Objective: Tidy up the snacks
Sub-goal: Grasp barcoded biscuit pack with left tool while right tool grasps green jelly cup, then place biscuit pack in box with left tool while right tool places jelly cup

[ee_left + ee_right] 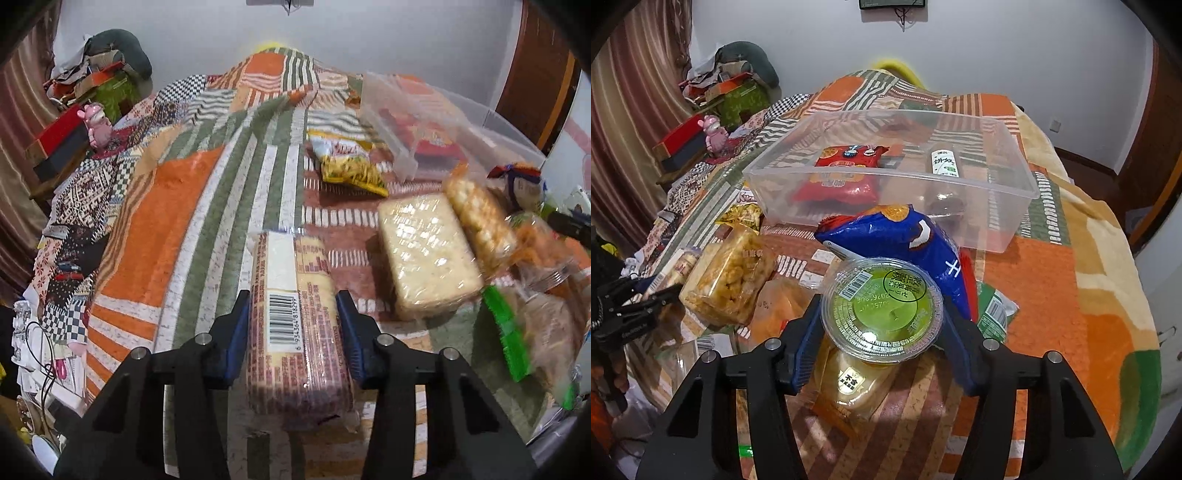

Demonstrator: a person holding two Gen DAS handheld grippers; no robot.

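Rightward, clear bin point(1015, 184) rim beyond jelly cup point(882, 310).

Both tools look alike. The left gripper point(291, 314) is matte black plastic, its two arms angular with triangular cut-outs, each carrying two round silver screws point(202, 338). Its fingers point(236, 332) wear dark blue pads, the right-hand one ribbed along its inner face. The right gripper point(881, 325) has the same black frame, the same silver screw heads point(772, 344) and blue fingers point(809, 339). Small pale lettering, too tiny to read, marks the left gripper's black body in the right wrist view.
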